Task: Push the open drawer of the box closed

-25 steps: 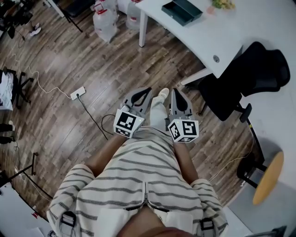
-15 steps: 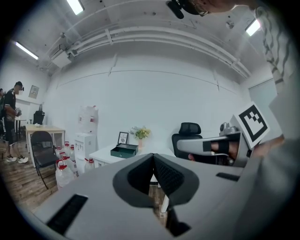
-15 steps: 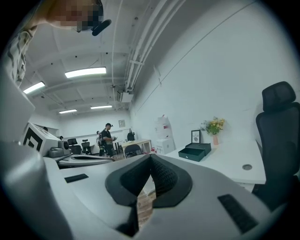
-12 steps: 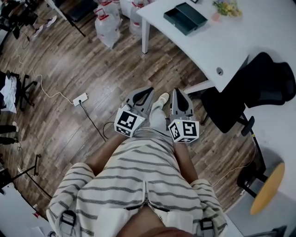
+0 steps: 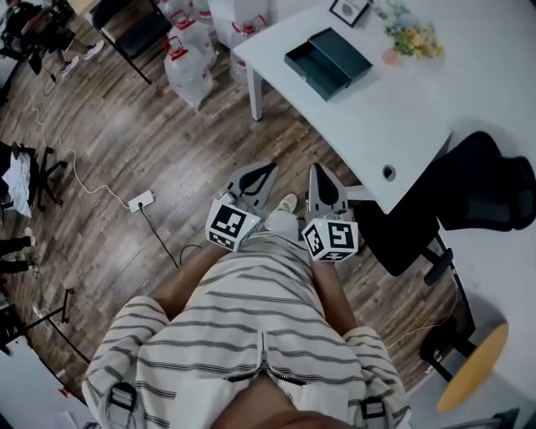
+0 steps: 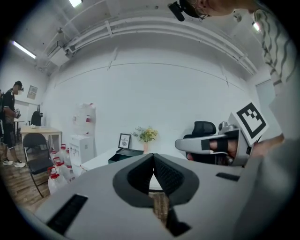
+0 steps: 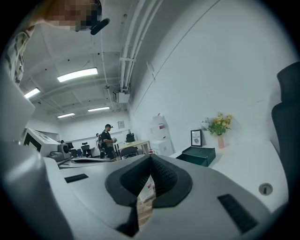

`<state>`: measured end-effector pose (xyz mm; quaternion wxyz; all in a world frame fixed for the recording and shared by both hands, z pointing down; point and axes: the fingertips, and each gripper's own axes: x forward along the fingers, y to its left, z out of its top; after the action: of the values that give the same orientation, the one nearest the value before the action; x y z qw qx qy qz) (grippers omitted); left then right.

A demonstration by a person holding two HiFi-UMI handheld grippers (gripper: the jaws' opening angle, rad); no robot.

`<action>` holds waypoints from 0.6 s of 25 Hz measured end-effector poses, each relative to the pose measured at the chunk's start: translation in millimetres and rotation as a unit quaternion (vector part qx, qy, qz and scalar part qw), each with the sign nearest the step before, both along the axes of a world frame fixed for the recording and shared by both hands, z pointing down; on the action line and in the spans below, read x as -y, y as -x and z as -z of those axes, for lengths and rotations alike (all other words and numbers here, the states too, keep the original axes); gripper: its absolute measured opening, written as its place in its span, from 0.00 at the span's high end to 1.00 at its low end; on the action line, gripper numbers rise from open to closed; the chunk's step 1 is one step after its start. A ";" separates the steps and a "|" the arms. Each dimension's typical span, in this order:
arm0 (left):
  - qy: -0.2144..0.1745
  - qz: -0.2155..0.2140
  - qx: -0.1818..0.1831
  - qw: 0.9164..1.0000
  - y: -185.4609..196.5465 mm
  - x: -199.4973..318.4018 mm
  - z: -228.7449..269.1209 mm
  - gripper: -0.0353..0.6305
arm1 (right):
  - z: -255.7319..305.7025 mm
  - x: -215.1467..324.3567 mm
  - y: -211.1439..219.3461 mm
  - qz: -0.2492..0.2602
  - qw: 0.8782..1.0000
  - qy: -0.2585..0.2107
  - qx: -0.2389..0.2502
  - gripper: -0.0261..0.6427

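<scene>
On the wooden floor (image 5: 109, 134) at the left of the head view, a white power strip (image 5: 141, 200) lies at 9 o'clock from the grippers, and water jugs (image 5: 188, 63) stand at 11 o'clock. At centre, ahead of the person's striped shirt (image 5: 251, 327), the left gripper (image 5: 266, 167) points toward 12 o'clock. The left gripper view shows its jaws together, with nothing between them. Just beside it at 3 o'clock, the right gripper (image 5: 318, 167) points the same way. The right gripper view shows its jaws also together and empty.

At 1 o'clock from both grippers, well apart from them, the dark green box (image 5: 347, 49) rests on the white table (image 5: 419, 109). Its drawer (image 5: 306, 65) stands pulled out toward 8 o'clock, near the table edge. Neither gripper touches it. A picture frame (image 5: 347, 10) sits at 12 o'clock from the box and a vase of flowers (image 5: 410, 38) at 2 o'clock. A black office chair (image 5: 477, 188) stands at 3 o'clock from the right gripper, and a round yellow stool (image 5: 471, 367) at 5 o'clock
</scene>
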<state>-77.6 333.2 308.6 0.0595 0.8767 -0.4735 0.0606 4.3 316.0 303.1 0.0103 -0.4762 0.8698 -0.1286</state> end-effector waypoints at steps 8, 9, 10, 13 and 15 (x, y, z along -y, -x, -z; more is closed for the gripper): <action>0.006 0.014 0.004 1.000 -25.4 101.5 0.6 0.95 | 3.4 110.0 -28.6 0.010 1.000 0.006 0.005 0.95; 0.007 0.015 0.004 1.000 -28.8 110.9 -1.3 0.95 | 1.8 120.2 -31.2 0.012 1.000 0.008 0.006 0.95; 0.010 0.017 0.004 1.000 -31.8 119.3 -3.7 0.95 | -0.1 129.3 -33.8 0.014 1.000 0.011 0.007 0.95; 0.018 0.026 0.008 0.999 -37.8 140.8 -12.3 0.95 | -8.5 153.6 -42.6 0.016 0.999 0.023 0.014 0.95; 0.022 0.031 0.011 0.999 -38.7 152.2 -16.8 0.95 | -14.5 166.3 -46.2 0.017 0.999 0.033 0.019 0.95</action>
<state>-38.9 181.0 325.4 0.0756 0.8596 -0.4992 0.0785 50.5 149.8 317.5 0.0093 -0.4588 0.8728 -0.1662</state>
